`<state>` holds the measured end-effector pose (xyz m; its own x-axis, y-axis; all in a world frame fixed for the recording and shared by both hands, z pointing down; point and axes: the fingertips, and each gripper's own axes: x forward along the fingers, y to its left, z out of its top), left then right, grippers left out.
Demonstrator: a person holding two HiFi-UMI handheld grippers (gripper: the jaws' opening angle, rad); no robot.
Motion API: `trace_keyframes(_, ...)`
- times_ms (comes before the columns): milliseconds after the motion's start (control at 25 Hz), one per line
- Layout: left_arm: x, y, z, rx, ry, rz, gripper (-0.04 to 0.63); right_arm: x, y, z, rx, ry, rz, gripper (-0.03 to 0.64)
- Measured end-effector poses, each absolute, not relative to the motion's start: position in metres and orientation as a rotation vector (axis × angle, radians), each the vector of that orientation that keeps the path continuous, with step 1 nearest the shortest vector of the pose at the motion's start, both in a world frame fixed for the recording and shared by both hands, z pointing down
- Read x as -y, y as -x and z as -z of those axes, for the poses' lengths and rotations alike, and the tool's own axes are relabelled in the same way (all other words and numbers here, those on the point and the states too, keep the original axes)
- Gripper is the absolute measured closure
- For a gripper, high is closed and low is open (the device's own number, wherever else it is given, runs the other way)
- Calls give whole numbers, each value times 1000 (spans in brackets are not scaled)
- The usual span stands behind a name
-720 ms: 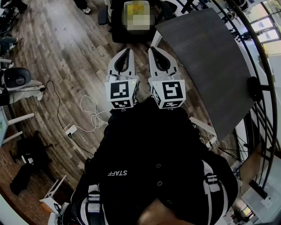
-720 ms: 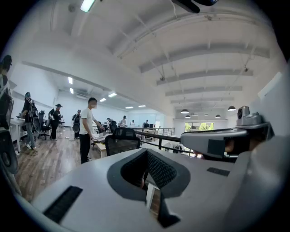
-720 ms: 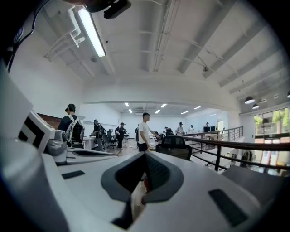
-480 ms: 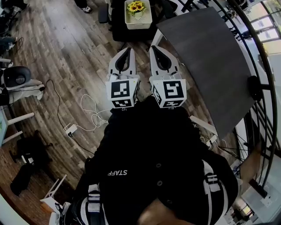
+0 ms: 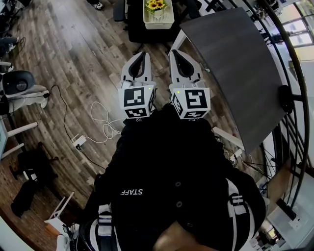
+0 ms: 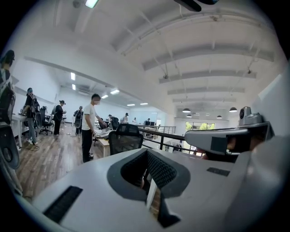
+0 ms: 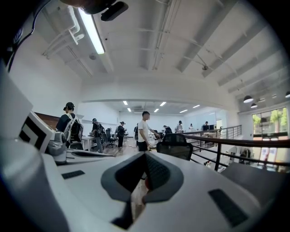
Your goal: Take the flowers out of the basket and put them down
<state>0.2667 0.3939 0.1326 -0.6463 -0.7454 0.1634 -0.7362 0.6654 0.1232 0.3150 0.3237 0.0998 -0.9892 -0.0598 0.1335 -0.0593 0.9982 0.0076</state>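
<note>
Yellow flowers (image 5: 156, 4) stand in a white basket (image 5: 159, 17) on a black seat at the top edge of the head view, well ahead of both grippers. My left gripper (image 5: 140, 55) and right gripper (image 5: 176, 53) are held side by side in front of the person's chest, pointing forward and nearly level. Both have their jaws together with nothing between them. In the left gripper view the left gripper (image 6: 147, 154) points across the room; the right gripper (image 7: 146, 154) does the same in the right gripper view. Neither gripper view shows the basket.
A dark grey table (image 5: 235, 63) lies to the right of the basket, with a black railing (image 5: 294, 98) beyond it. White cables and a power strip (image 5: 78, 143) lie on the wooden floor at left. A black office chair (image 6: 124, 138) and several standing people are ahead.
The basket with the flowers sits slightly higher in the head view now. Both grippers remain side by side with jaws together.
</note>
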Motion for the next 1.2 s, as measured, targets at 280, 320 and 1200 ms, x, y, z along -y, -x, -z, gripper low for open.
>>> trace_keyframes(280, -404, -254, -154, 2639, -1177, 80, 595, -325, -307, -116, 2982, -106, -24, 604)
trace_keyframes(320, -403, -253, -156, 2628, -1176, 85, 595, -324, -304, -118, 2975, -106, -26, 604)
trace_keyframes(1200, -307, -31, -170, 2638, -1047, 168, 595, -213, -69, -143, 2914, 55, -36, 604)
